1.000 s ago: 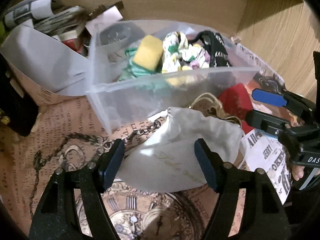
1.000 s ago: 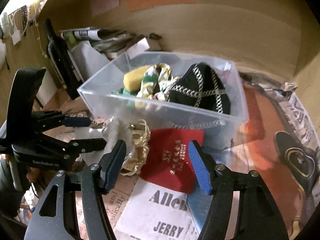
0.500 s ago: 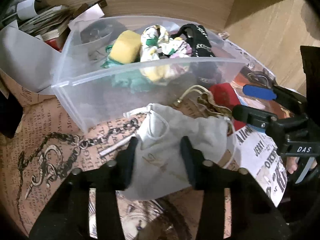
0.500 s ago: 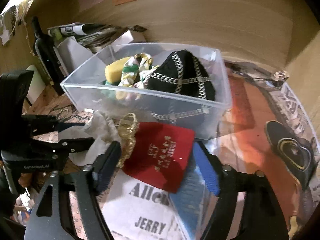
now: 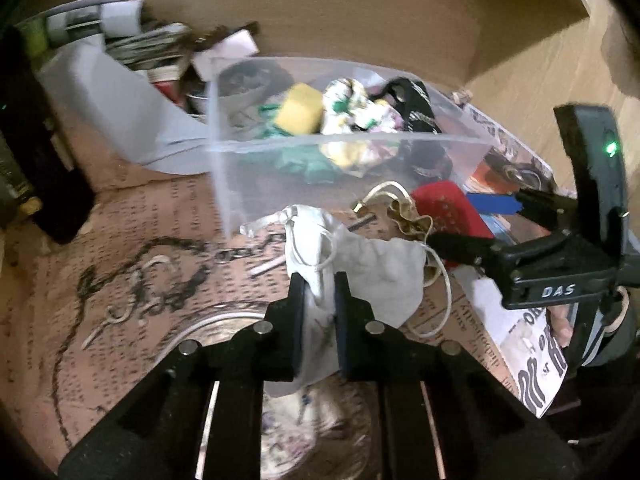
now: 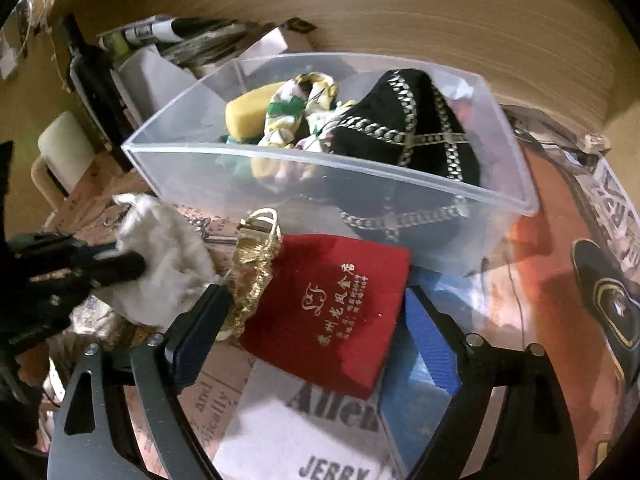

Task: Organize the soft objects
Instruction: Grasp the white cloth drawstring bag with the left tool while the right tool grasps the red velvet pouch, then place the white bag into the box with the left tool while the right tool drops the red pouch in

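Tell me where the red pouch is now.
In the right wrist view, the red pouch lies between the open right tool, just before the clear bin, beside the gold pouch.

Clear frosted plastic bin (image 6: 400, 184), yellow sponge (image 6: 244, 114), white cloth with green and yellow print (image 6: 296, 108), black fabric with silver chain pattern (image 6: 404, 128), red pouch with gold lettering (image 6: 332, 308) and crinkled gold trim, off-white drawstring pouch (image 5: 372, 268), blue-padded black jaws, sepia newsprint-patterned worktop (image 5: 132, 240).
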Tool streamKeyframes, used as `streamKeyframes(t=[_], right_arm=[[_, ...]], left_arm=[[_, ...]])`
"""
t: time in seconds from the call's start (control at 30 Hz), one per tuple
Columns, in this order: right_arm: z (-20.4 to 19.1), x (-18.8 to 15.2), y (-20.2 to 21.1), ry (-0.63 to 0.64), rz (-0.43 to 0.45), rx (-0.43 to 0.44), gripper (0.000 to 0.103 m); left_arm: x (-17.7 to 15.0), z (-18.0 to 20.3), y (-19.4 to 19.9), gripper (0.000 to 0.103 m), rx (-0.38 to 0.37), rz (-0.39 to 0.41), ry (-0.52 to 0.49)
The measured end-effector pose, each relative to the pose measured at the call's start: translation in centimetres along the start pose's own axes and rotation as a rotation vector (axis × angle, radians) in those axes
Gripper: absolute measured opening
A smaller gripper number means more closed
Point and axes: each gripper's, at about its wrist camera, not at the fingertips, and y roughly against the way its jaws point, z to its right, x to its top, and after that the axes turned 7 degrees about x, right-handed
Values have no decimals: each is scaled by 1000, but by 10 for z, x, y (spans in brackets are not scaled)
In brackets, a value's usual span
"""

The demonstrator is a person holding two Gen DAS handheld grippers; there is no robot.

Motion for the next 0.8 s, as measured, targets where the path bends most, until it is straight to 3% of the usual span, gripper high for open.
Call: streamKeyframes(t=[0.17,0.37,0.43,0.7,0.8], right_arm=[[-6,-1,-12,28,-20,-27,87],[-13,-5,-13,70,-1,-54,51],[-14,-6,-11,74,5,-50,33],[-16,-12,11,56,54,-27,14],[-21,-13,28,62,94,-22,13]], left_arm=[[-3,-19,21,12,16,51,40],[11,-24,32,12,22,107,56],[13,-25,34,12,17,119,59],[32,-23,46,12,26,187,68],[43,-24,49,12,34,214,75]])
